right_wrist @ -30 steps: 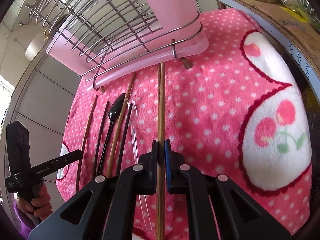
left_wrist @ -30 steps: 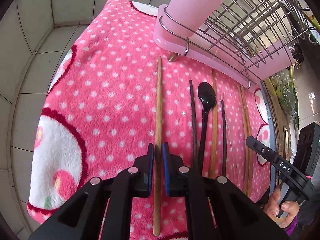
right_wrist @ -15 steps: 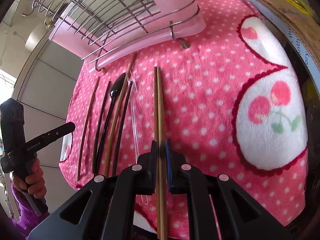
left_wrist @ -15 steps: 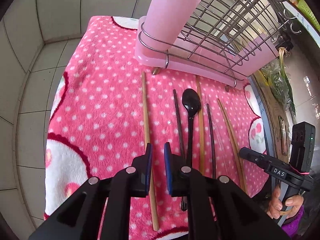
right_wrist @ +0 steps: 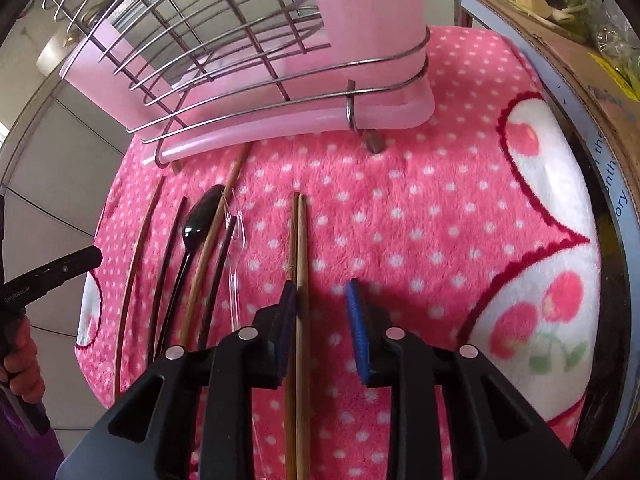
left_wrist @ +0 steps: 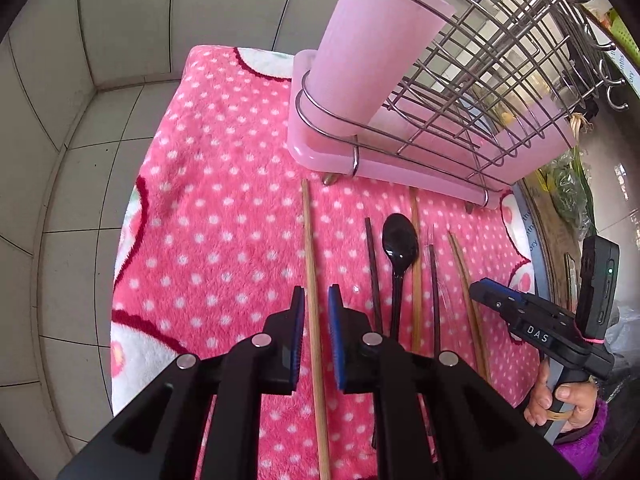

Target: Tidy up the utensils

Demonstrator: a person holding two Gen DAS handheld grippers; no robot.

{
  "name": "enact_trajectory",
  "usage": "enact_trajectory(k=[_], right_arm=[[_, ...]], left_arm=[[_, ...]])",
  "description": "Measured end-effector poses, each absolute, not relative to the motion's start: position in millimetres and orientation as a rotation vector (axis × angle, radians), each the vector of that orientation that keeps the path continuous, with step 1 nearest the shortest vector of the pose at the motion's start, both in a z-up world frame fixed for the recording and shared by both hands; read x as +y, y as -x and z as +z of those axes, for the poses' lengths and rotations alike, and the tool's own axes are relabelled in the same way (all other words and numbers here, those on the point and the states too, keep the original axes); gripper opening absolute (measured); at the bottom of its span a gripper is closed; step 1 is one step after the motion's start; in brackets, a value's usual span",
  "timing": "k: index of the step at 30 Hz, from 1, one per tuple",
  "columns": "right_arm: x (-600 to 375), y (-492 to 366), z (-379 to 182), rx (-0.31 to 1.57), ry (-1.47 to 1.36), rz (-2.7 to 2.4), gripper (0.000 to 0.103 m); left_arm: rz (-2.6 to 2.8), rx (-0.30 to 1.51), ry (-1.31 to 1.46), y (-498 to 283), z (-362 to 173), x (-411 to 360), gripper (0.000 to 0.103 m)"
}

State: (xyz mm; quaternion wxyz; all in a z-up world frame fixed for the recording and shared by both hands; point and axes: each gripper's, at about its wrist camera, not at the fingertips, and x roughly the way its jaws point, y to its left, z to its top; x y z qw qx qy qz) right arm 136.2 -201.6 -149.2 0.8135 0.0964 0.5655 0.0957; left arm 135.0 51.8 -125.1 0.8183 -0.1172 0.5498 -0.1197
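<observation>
The utensils lay in a row on the pink dotted towel point(left_wrist: 224, 216), handles toward the near edge, in front of the wire dish rack point(left_wrist: 472, 92) with its pink cup point(left_wrist: 372, 52). At the left, the left gripper point(left_wrist: 313, 334) hung with its jaws narrow but not pressing, a lone bamboo chopstick point(left_wrist: 310, 248) lying on the towel in the gap between them. To its right lay two dark chopsticks, the black spoon point(left_wrist: 400, 248) and more bamboo sticks. Farthest right, the right gripper point(right_wrist: 322, 320) had just been opening its jaws; the paired bamboo chopsticks point(right_wrist: 300, 240) lay flat between them, close against the left pad and seemingly let go. To finish this release well, the right hand probably needed to lift straight up so the pad would not drag the pair askew. The left hand should centre its pads on the lone stick before closing, low enough to catch it off the soft pile, and carry it over level.
</observation>
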Motion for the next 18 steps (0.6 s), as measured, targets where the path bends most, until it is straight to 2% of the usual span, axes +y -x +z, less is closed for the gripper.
enact_trajectory(k=[12, 13, 15, 18], right_arm=[[-193, -134, -150, 1.197, -0.099, 0.188, 0.026], [-192, -138, -150, 1.194, -0.103, 0.188, 0.023], [-198, -145, -151, 1.202, -0.138, 0.186, 0.011], [-212, -145, -149, 1.217, -0.211, 0.216, 0.006]], left_arm=[[-0.271, 1.199, 0.197, -148, -127, 40, 0.011], [-0.272, 1.212, 0.185, -152, -128, 37, 0.011], [-0.265, 1.245, 0.169, -162, -130, 33, 0.011], [-0.265, 1.288, 0.148, -178, -133, 27, 0.011]])
